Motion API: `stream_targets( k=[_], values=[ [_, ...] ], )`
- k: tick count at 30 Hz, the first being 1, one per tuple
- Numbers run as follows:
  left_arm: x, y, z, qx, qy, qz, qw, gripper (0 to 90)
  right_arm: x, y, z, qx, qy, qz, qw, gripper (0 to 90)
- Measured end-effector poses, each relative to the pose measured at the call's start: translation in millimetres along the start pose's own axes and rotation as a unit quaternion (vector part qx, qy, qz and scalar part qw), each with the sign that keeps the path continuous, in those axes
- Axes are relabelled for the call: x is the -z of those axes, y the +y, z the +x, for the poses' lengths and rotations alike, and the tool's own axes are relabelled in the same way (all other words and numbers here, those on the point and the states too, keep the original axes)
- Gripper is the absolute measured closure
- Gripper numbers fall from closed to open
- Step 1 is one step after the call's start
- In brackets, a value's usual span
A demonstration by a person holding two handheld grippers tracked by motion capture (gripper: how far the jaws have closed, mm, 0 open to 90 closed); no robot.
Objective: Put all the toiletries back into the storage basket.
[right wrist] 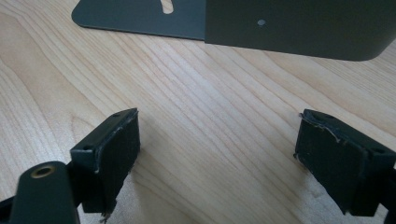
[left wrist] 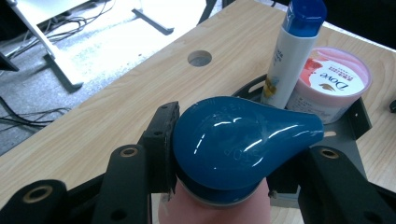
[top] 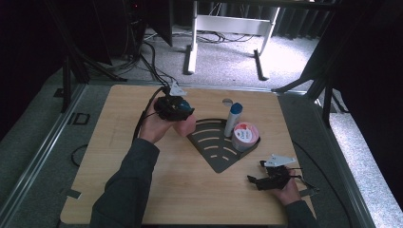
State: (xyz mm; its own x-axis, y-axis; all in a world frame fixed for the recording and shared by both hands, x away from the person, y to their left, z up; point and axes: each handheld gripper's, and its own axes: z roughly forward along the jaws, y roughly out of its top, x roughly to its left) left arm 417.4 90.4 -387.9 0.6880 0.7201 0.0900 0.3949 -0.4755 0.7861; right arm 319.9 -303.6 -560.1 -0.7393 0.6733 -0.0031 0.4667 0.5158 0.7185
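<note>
1. High view: the left gripper (top: 177,110) grasps a pink bottle (top: 184,126) by its blue cap, at the left edge of the dark slotted corner rack (top: 216,149) on the wooden table (top: 119,156); the right gripper (top: 254,180) rests near the rack's front.
2. Left gripper view: the jaws clamp the blue cap (left wrist: 238,140); a white tube (left wrist: 289,58) and a Dove jar (left wrist: 331,84) stand in the rack.
3. Right gripper view: the jaws stand apart, released, over bare wood.

You are looking at one wooden table (top: 119,190) carrying one dark slotted corner rack (top: 216,152), which is holding two containers: one tall white bottle with a blue cap (top: 233,118) and one round pink-lidded tub (top: 245,135). You are holding two grippers, the left gripper (top: 183,114) and the right gripper (top: 254,180), and one pink bottle with a blue cap (left wrist: 238,149) is sitting in the left one. The tabletop is showing one round hole (top: 227,101).
</note>
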Motion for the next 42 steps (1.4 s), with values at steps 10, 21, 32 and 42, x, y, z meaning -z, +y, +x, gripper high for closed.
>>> stream_targets(
  k=[10,21,32,42],
  values=[
    [-5.4,9.0,-5.0,-0.005,-0.002,-0.001,1.0,53.0,0.0,0.0,0.0,0.0,0.0,0.0,1.0,13.7],
    [-15.4,14.2,-10.0,-0.006,-0.007,0.0,1.0,53.0,0.0,0.0,0.0,0.0,0.0,0.0,1.0,13.6],
    [-25.4,18.8,-15.9,-0.002,-0.012,-0.004,0.9999,53.0,0.0,0.0,0.0,-0.001,0.0,0.0,1.0,13.6],
    [-32.9,21.7,-19.9,0.002,-0.015,-0.006,0.9999,53.0,0.0,0.0,0.0,-0.001,0.0,0.0,1.0,13.6]
  ],
)
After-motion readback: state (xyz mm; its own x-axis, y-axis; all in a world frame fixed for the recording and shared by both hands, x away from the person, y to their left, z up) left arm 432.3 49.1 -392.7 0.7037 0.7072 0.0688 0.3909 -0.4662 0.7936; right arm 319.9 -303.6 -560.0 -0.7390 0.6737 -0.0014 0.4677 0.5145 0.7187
